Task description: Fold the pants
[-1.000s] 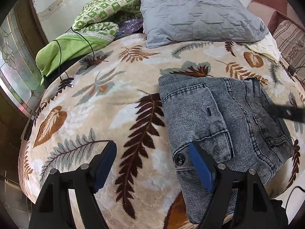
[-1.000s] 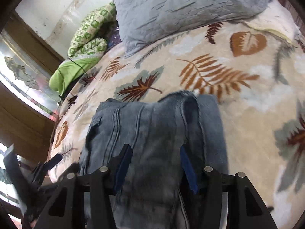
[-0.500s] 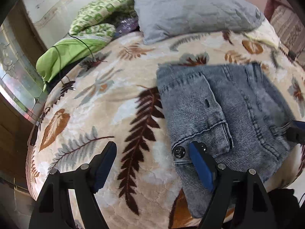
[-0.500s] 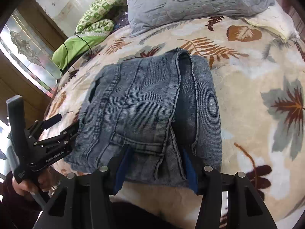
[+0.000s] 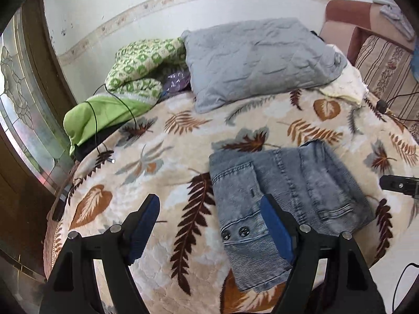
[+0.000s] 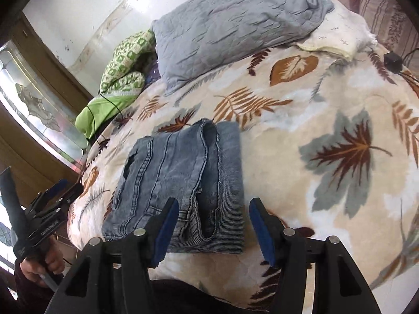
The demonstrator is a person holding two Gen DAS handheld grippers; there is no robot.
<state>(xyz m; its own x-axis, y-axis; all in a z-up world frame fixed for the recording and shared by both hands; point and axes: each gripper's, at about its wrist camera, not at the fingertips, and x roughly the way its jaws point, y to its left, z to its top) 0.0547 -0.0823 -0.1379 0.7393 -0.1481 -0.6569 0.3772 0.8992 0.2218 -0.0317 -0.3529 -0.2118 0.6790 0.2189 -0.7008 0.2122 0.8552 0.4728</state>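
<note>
Both tongs hang empty above the bed's (image 6: 327, 99) near edge. Right tongs (image 6: 213, 231) stand moderately wide and are opening, nothing pressed between the pads; the pants (image 6: 183, 178) lie just beyond them, a folded denim stack whose long axis runs from near to far. Left tongs (image 5: 209, 233) gape wide over bare blanket, with the pants (image 5: 288, 198) off to their right. I judge the right tongs the nearer, facing the stack's short near end.
</note>
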